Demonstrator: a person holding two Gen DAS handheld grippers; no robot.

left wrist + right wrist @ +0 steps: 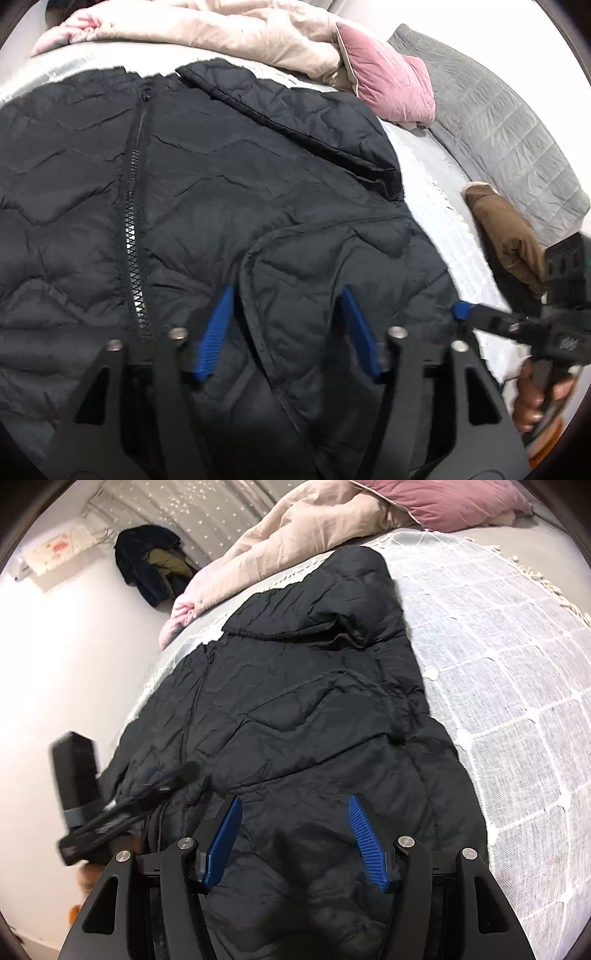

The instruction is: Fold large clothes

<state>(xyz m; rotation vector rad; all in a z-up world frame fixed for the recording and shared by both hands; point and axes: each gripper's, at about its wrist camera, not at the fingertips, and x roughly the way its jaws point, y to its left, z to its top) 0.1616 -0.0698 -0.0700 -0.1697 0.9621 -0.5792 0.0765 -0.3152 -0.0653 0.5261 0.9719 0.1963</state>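
Holding both grippers over the jacket (229,177), we have the jaws parted on each side. The left gripper (288,328) has its blue pads apart, with the quilted fabric lying between and under them, but the pads do not press it. The right gripper (295,830) looks the same in its own view: pads well apart, nothing pinched, black fabric below. In the left view its tip shows at the jacket's right edge, where we cannot tell if it touches.

The jacket lies on the bed (498,701), spread on a pale checked blanket, with the zipper (135,206) closed down the front and the hood (332,602) toward the far end. One sleeve (332,266) is laid over the body on the right side, so we judge that the first fold is made on this side. The rest seems still to do: the other sleeve, which we cannot see clearly, then folding the body in half and tucking the hood. Beyond the jacket there are a beige duvet (258,33) and a pink pillow (384,81), well apart from our work.
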